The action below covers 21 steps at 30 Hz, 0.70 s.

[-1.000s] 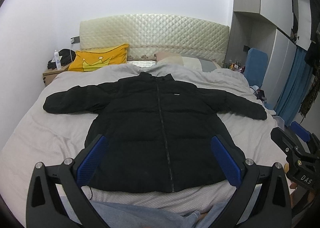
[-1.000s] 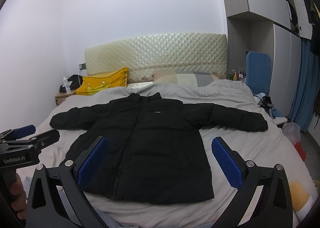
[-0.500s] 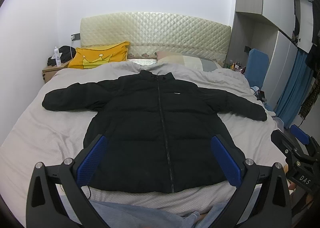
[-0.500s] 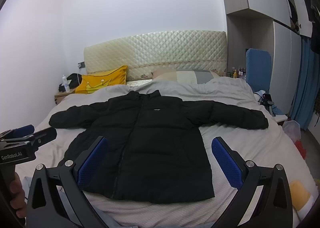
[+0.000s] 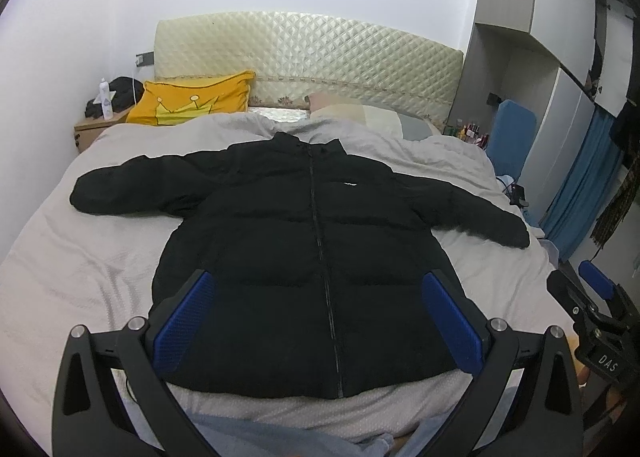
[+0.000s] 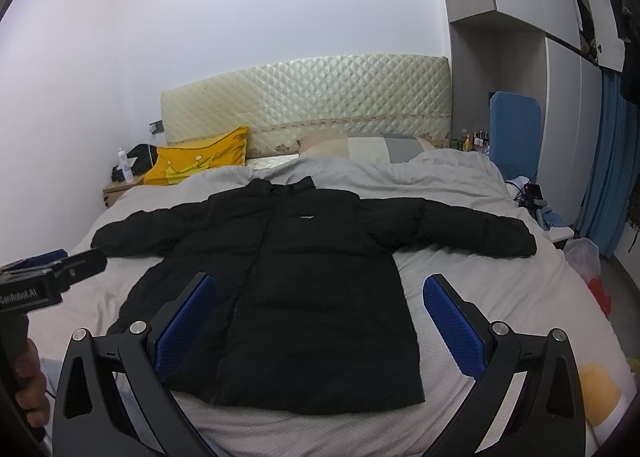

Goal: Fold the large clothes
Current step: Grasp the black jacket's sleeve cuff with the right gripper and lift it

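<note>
A black puffer jacket (image 5: 304, 241) lies flat and face up on the bed, zipped, both sleeves spread sideways, hem toward me. The same jacket (image 6: 296, 273) fills the middle of the right wrist view. My left gripper (image 5: 320, 317) hovers open above the hem with nothing between its blue pads. My right gripper (image 6: 320, 317) is open too, held over the hem's right part and the bedsheet. In the left wrist view the right gripper (image 5: 592, 305) shows at the right edge; in the right wrist view the left gripper (image 6: 48, 269) shows at the left edge, held by a hand.
The bed (image 5: 72, 257) has a grey sheet and a quilted headboard (image 5: 312, 53). A yellow crown pillow (image 5: 192, 103) and a grey pillow lie at its head. A nightstand (image 5: 90, 131) with a bottle stands left. A blue chair (image 6: 514, 129), wardrobe and blue curtain stand right.
Both grippers stay open. Each view has tilted up a little, so the jacket and headboard sit slightly lower in frame; the jacket has not moved.
</note>
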Motion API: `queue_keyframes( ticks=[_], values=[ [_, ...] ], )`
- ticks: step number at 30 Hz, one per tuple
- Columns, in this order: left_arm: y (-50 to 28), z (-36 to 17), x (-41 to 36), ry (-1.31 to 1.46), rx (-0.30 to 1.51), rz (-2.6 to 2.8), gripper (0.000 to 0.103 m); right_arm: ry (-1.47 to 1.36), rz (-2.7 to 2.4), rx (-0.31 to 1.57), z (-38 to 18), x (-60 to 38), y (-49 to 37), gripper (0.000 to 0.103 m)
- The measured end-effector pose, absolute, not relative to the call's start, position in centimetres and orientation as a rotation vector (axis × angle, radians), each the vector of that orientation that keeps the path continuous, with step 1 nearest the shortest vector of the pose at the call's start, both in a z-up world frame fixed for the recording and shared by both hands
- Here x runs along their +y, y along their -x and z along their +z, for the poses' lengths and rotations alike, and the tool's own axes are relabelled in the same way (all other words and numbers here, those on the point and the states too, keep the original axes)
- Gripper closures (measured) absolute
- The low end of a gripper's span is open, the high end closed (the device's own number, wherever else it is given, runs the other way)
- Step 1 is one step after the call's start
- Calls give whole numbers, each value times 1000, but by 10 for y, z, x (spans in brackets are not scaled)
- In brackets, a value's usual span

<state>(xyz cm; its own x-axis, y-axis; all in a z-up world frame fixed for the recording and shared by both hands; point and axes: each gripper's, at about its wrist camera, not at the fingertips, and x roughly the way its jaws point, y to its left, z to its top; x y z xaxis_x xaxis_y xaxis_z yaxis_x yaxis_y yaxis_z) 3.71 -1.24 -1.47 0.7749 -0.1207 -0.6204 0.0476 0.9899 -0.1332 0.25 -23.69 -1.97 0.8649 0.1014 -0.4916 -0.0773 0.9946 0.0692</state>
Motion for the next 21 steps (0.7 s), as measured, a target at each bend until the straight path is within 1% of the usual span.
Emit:
queue_keyframes(
  ticks=[4, 8, 12, 15, 21],
  values=[
    [-62, -17, -6, 157, 718, -143, 0, -71, 77, 522, -21, -255, -23, 0],
    [-92, -21, 0, 136, 720, -129, 0, -91, 49, 506, -23, -277, -44, 0],
    [-117, -31, 8, 101, 648, -108, 0, -72, -21, 487, -26, -296, -68, 0],
    [-139, -48, 21, 110, 614, -92, 0, -69, -36, 457, -31, -310, -87, 0],
    [-171, -83, 48, 214, 666, -80, 0, -109, -123, 398, -45, -344, -124, 0]
  ],
)
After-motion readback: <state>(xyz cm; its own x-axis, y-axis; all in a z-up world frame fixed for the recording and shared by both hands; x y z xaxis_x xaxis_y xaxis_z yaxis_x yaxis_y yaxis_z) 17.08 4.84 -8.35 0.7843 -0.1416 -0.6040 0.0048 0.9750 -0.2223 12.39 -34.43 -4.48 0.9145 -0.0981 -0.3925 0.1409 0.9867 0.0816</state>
